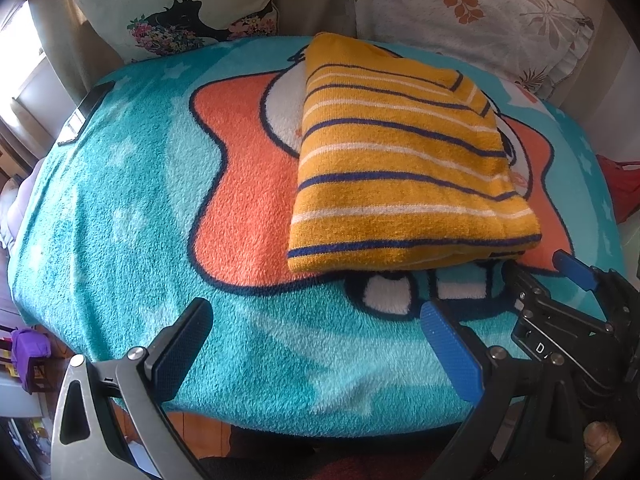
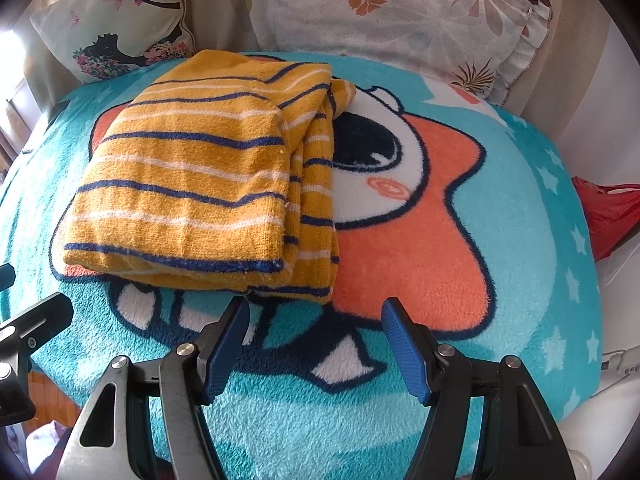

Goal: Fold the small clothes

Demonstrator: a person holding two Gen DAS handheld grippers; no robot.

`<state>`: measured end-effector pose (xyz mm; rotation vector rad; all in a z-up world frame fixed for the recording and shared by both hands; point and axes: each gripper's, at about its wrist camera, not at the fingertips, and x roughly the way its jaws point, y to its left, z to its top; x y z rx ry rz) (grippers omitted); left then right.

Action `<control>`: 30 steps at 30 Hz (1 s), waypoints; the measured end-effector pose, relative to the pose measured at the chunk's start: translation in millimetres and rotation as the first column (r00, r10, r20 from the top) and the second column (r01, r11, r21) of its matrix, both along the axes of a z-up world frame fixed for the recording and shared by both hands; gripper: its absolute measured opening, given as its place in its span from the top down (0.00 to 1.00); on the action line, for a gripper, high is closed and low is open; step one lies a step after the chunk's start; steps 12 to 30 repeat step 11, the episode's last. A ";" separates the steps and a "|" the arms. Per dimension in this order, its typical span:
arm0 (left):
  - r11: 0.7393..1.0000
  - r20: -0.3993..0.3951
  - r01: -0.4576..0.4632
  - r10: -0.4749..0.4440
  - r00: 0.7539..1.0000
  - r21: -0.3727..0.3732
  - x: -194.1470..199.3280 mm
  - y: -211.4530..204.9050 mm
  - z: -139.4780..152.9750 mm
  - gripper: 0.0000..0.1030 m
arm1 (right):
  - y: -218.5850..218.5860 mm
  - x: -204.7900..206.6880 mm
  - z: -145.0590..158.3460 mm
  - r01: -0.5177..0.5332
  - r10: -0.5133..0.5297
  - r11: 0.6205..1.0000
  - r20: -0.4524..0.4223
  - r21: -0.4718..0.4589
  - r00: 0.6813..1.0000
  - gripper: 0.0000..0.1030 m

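Claws [image 1: 316, 344] [image 2: 316, 348]: two, spread; one folded sweater [image 2: 200, 184]; two pillows [image 2: 112, 20].

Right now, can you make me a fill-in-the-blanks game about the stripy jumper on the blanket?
1. The folded jumper is mostly ____ with blue and white stripes.
2. It lies on a fluffy teal blanket with an orange ____ shape on it.
3. The right tool has its blue pads apart and holds ____.
4. Behind the blanket lean two ____.

Missing words: yellow; star; nothing; pillows
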<state>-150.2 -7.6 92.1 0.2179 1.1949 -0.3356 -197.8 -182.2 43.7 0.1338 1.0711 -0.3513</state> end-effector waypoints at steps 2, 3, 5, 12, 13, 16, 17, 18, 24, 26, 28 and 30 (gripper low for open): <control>1.000 0.008 0.003 -0.003 1.000 0.000 -2.0 -0.4 1.9 0.00 | 0.7 -1.2 1.0 0.001 -0.001 1.000 0.003 -0.001 1.000 0.30; 1.000 0.013 0.007 -0.007 1.000 -0.002 -3.2 -0.7 3.1 0.00 | 0.6 -1.9 1.5 0.002 -0.002 1.000 0.004 0.000 1.000 0.30; 1.000 0.022 0.014 -0.014 1.000 -0.004 -5.1 -1.2 5.8 0.00 | 0.4 -3.1 2.1 0.004 -0.004 1.000 0.005 0.003 1.000 0.30; 1.000 0.030 0.016 -0.016 0.999 -0.005 -9.5 -0.3 9.4 0.00 | 0.0 -6.4 3.4 0.003 -0.003 1.000 0.007 0.007 1.000 0.30; 1.000 0.030 0.016 -0.016 0.999 -0.005 -9.5 -0.3 9.4 0.00 | 0.0 -6.4 3.4 0.003 -0.003 1.000 0.007 0.007 1.000 0.30; 1.000 0.030 0.016 -0.016 0.999 -0.005 -9.5 -0.3 9.4 0.00 | 0.0 -6.4 3.4 0.003 -0.003 1.000 0.007 0.007 1.000 0.30; 1.000 0.030 0.016 -0.016 0.999 -0.005 -9.5 -0.3 9.4 0.00 | 0.0 -6.4 3.4 0.003 -0.003 1.000 0.007 0.007 1.000 0.30; 1.000 0.030 0.016 -0.016 0.999 -0.005 -9.5 -0.3 9.4 0.00 | 0.0 -6.4 3.4 0.003 -0.003 1.000 0.007 0.007 1.000 0.30; 1.000 0.030 0.016 -0.016 0.999 -0.005 -9.5 -0.3 9.4 0.00 | 0.0 -6.4 3.4 0.003 -0.003 1.000 0.007 0.007 1.000 0.30; 1.000 0.030 0.016 -0.016 0.999 -0.005 -9.5 -0.3 9.4 0.00 | 0.0 -6.4 3.4 0.003 -0.003 1.000 0.007 0.007 1.000 0.30; 1.000 0.030 0.016 -0.016 0.999 -0.005 -9.5 -0.3 9.4 0.00 | 0.0 -6.4 3.4 0.003 -0.003 1.000 0.007 0.007 1.000 0.30; 1.000 0.030 0.016 -0.016 0.999 -0.005 -9.5 -0.3 9.4 0.00 | 0.0 -6.4 3.4 0.003 -0.003 1.000 0.007 0.007 1.000 0.30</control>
